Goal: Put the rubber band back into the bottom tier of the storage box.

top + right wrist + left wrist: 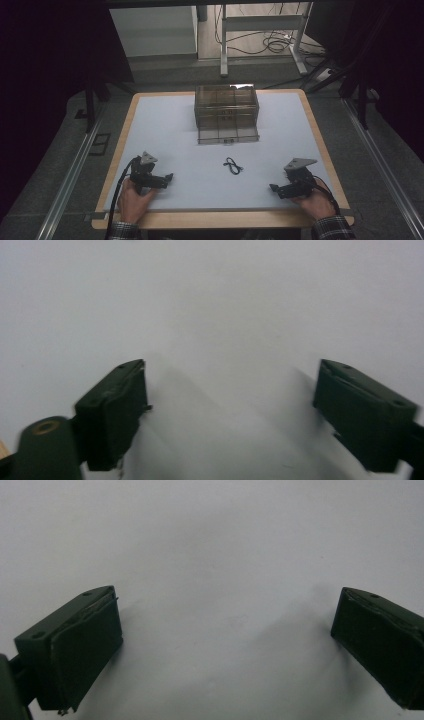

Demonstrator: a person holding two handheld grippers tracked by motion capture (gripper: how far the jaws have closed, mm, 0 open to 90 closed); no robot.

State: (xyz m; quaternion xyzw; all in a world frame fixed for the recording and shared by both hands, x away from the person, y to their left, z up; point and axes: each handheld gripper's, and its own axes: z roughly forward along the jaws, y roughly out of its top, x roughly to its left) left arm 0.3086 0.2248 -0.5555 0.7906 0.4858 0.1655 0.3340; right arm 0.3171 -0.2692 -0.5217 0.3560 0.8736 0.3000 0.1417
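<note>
A clear brown plastic organiser box point(226, 111) with small drawers stands at the far middle of the white table top point(165, 130); its bottom drawer point(228, 135) is pulled out toward me. A small black cable loop point(233, 166) lies on the mat in front of it. My left gripper point(171, 176) rests near the front left, held by a hand, jaws wide apart over bare mat point(225, 630). At the front right sits my right gripper point(272, 188), also open with nothing between its jaws point(230, 405). Both point inward toward the table's middle.
The table has a wooden rim point(220, 219). Beyond it stand desk legs point(224, 45) and loose floor cables point(272, 42). Metal rails point(70, 175) run along both sides of the table.
</note>
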